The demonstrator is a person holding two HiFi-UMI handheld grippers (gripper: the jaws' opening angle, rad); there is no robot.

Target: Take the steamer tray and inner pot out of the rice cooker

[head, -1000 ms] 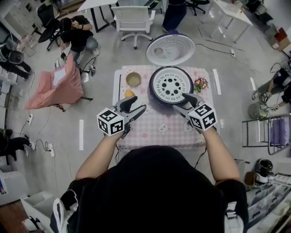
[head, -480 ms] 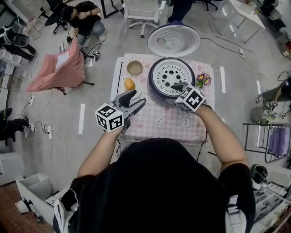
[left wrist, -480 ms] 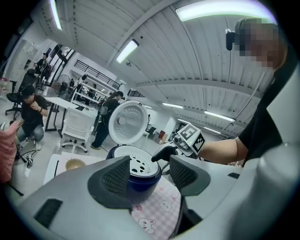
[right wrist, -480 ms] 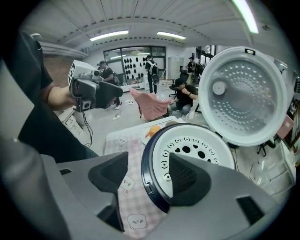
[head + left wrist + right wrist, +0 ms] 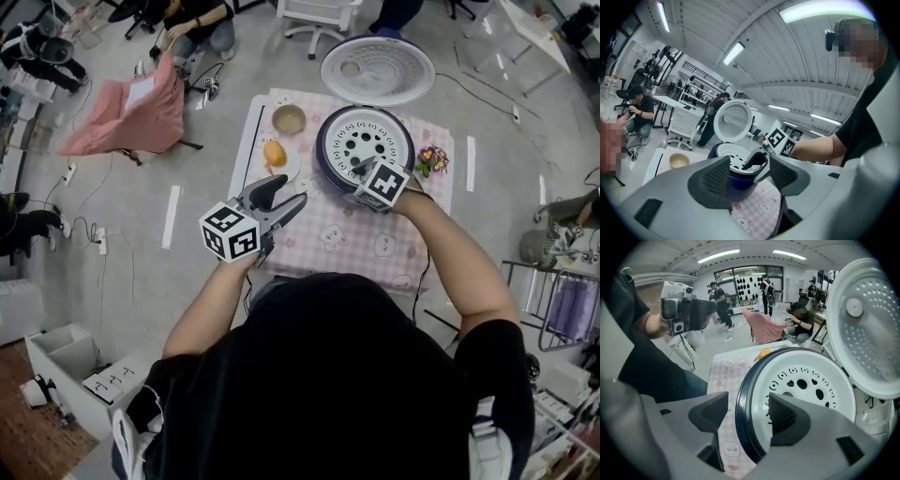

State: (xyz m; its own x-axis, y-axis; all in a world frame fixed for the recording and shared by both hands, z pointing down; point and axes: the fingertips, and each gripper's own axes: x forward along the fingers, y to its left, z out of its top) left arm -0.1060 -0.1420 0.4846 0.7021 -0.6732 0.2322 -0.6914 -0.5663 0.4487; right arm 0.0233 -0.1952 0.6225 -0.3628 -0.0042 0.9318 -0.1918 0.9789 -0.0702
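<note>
Right gripper view: right gripper [image 5: 747, 403] jaws wide, either side of rice cooker [image 5: 746, 439] rim, steamer tray [image 5: 820, 380] inside; left gripper [image 5: 749, 161] wide, empty.

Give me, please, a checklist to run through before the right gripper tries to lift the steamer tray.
1. Lid open and swung back clear of the rice cooker: ok.
2. Steamer tray seated in the cooker, top unobstructed: ok.
3. Right gripper jaws apart, one outside the cooker's near rim and one over the tray: ok.
4. Right gripper closed on the tray: not ok, nothing gripped yet.
5. Left gripper open, empty, above the table and away from the cooker: ok.
6. Inner pot present beneath the tray: cannot tell, the tray hides it.
</note>
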